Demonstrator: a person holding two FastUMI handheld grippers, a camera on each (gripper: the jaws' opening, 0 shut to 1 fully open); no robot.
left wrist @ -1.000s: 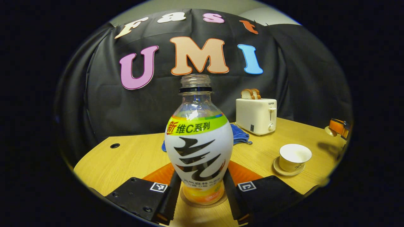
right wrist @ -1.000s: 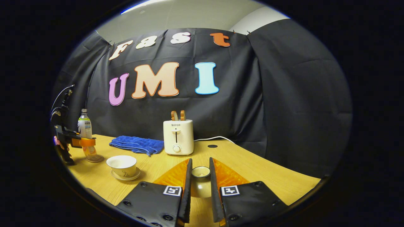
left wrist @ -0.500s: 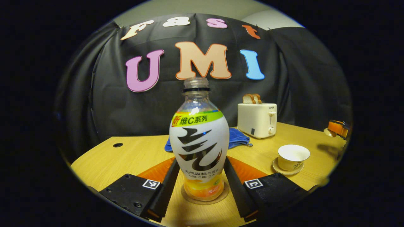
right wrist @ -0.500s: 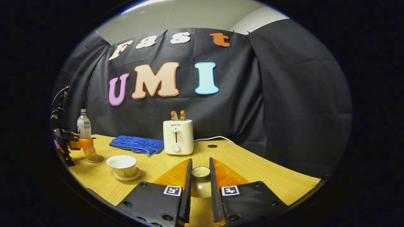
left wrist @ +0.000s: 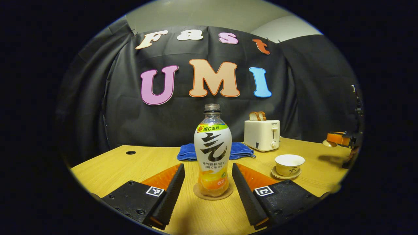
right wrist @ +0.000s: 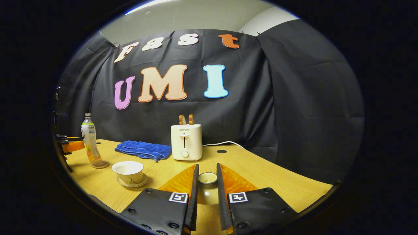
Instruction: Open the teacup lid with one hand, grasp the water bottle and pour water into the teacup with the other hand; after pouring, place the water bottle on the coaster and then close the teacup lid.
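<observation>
Left gripper (left wrist: 208, 187): fingers spread wide, clear of the bottle (left wrist: 212, 153) on both sides, nothing between them in contact. The bottle stands upright on the round coaster (left wrist: 213, 195), long axis vertical, its uncapped mouth pointing straight up. The coaster lies flat on the wooden table (left wrist: 124, 163).

Right gripper (right wrist: 206, 192): fingers closed on the cup lid (right wrist: 207, 178), pressing its knob from either side; the lid sits low over the table, knob toward the camera.

The teacup (right wrist: 128, 171) stands open on its saucer (right wrist: 132, 182), between the bottle and the right gripper, apart from both. Behind it lie a folded blue cloth (right wrist: 143, 149) and a white toaster (right wrist: 186, 142) with two slices of bread standing in its slots.
</observation>
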